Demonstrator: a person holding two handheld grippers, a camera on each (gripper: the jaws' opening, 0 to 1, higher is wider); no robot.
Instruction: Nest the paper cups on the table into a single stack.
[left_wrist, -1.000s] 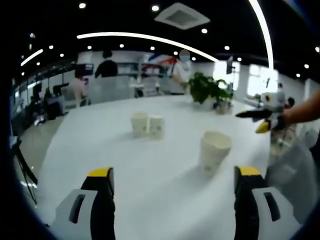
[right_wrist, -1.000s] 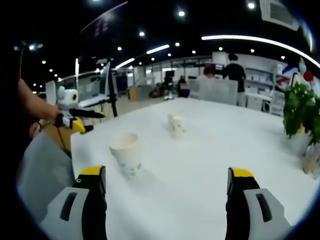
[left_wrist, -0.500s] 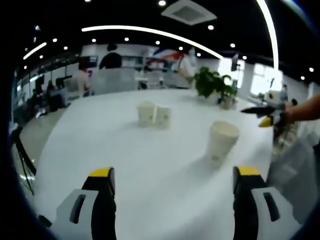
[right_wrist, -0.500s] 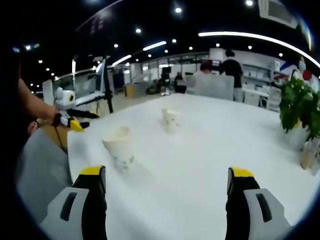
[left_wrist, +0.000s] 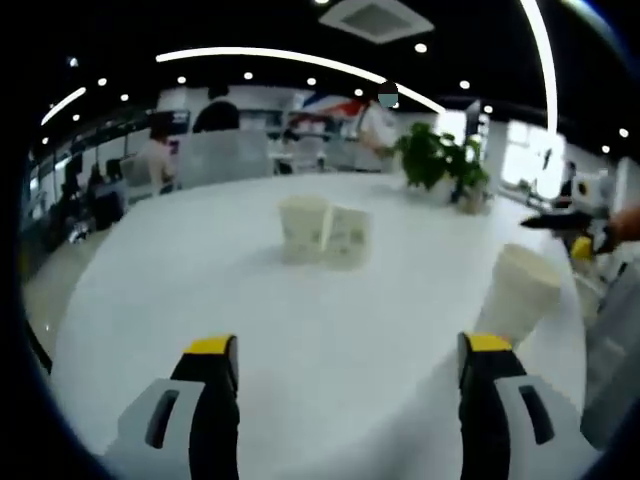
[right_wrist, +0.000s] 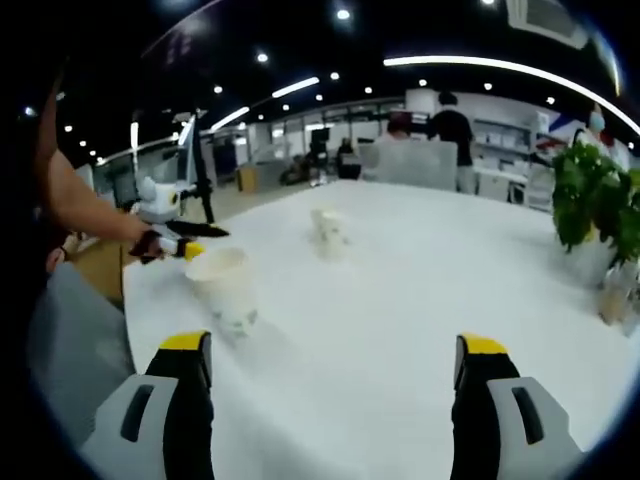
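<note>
Both our claws gape empty: left claw (left_wrist: 338, 365) faces paired cups (left_wrist: 324, 229); right claw (right_wrist: 335, 360) nears lone cup (right_wrist: 223, 290).

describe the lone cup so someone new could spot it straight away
Start at the big white table and find the near edge on the person's side. The lone cup stands upright there, just ahead of the left gripper. Unlike the two cups side by side mid-table, it stands apart and looks larger, being nearest.
</note>
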